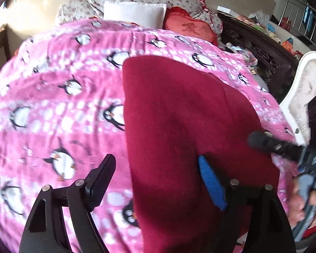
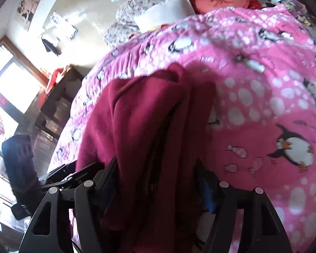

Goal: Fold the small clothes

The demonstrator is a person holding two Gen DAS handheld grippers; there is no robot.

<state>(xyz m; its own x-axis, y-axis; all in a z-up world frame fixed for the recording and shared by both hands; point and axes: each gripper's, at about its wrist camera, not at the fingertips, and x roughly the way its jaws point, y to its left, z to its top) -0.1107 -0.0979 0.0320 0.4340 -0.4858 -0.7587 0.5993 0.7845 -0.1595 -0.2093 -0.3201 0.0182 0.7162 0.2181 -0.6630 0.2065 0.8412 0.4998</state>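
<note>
A dark red fleece garment (image 1: 179,113) lies spread on a pink penguin-print blanket (image 1: 59,97). My left gripper (image 1: 155,160) is open just above the garment's near edge; its blue-padded right finger (image 1: 210,183) is over the cloth, its left finger over the blanket. My right gripper (image 2: 155,164) has bunched red garment (image 2: 141,113) between its fingers, lifted off the blanket (image 2: 263,97); the cloth hides the gap. The right gripper also shows at the right edge of the left wrist view (image 1: 263,141).
A white pillow (image 1: 134,12), a red heart cushion (image 1: 189,27) and floral bedding sit at the bed's head. A dark carved headboard (image 1: 259,48) and white chair (image 1: 303,97) stand right. A dark cabinet (image 2: 59,99) and window are left of the bed.
</note>
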